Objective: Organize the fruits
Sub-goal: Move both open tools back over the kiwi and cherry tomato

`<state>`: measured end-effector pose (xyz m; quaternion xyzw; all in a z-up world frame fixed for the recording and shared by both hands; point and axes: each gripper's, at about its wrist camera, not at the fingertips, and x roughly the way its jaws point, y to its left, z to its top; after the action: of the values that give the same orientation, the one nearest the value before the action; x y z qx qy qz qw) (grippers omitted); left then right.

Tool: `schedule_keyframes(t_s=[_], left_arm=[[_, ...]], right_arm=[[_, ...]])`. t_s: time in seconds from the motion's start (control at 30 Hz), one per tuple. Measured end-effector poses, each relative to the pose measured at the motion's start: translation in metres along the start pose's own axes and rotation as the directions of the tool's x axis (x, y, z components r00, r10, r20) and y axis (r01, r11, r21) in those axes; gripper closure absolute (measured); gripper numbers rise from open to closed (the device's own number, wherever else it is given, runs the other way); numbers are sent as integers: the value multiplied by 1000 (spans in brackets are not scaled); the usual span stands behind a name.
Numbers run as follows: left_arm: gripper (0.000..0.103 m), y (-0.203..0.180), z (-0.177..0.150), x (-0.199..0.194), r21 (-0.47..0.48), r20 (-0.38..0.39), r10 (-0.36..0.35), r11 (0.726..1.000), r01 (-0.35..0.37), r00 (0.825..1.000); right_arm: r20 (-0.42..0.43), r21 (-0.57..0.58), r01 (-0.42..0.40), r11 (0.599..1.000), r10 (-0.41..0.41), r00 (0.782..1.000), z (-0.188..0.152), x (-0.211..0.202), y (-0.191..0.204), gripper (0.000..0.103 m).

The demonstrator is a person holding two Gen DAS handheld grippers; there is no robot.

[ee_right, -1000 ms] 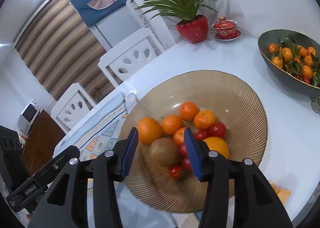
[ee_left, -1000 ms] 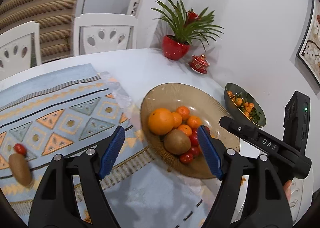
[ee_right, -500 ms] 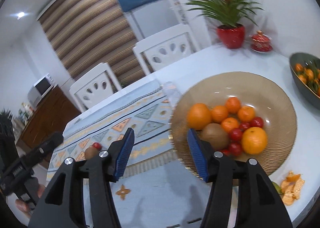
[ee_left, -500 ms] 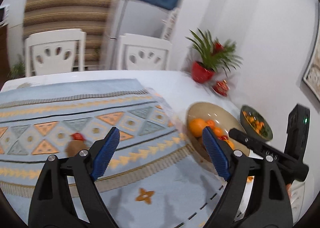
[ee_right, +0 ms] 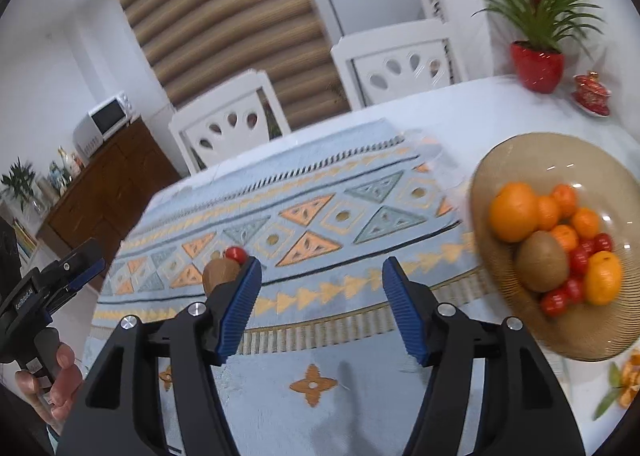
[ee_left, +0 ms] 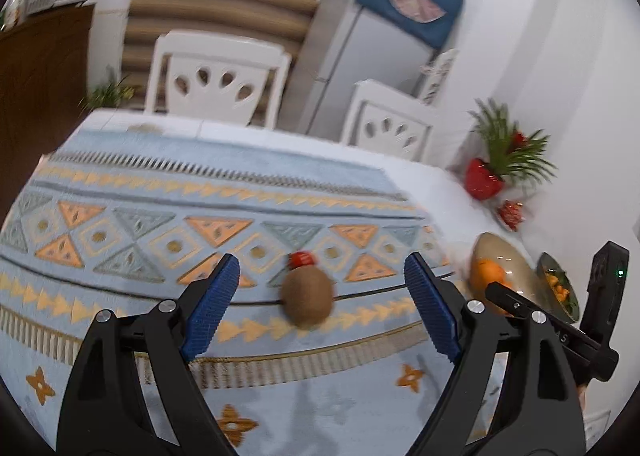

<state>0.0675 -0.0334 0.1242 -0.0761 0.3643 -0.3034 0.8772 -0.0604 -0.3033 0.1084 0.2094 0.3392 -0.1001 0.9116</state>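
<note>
On the patterned cloth [ee_left: 168, 191], towards its left part in the right wrist view, a stray kiwi [ee_left: 307, 300] is lying with a small tomato [ee_left: 301, 259] touching or nearly touching its far side; these two are sitting well apart from the rest of the fruit, which is probably why both tools are turning this way. Framing that kiwi, the left gripper [ee_left: 322, 302] is hanging above the cloth with its blue pads spread wide and nothing between them, the fruit centred in the gap, so it looks to be lining up a grasp rather than making one. Blur across the left view suggests the tool is swinging. Further right, the right gripper [ee_right: 322, 306] is pointing at bare cloth, its pads also parted and empty; its left pad is hiding part of the kiwi only by line of sight, not by contact. At the left edge of that view a hand [ee_right: 60, 380] is holding the other tool's handle. Right of the cloth, the tan bowl [ee_right: 532, 159] is collecting the sorted fruit: oranges, mandarins, tomatoes and a second kiwi [ee_right: 542, 260], heaped in its low middle where they cannot roll off. Beyond it, a dark bowl [ee_left: 558, 288] of small oranges is standing near the wall, apparently not involved.
</note>
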Motion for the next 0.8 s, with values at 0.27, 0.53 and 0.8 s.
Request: schedule_keyframes(t_s=[0.27,0.53,0.8], left_arm=[[19,38,-31,62,-68,-142,45,996,-55,989],[19,31,-25,83,-32,-212,45,998,-53,976],[18,2,-35,121,97,-241,85,993,-63,967]], right_arm=[[-135,-44,14,999,-19,991,-21,72,19,40],[-208,-70,3,998,-18,978,-22,105,25,40],[-212,-82,-31,996,13,977,11,119,33,41]])
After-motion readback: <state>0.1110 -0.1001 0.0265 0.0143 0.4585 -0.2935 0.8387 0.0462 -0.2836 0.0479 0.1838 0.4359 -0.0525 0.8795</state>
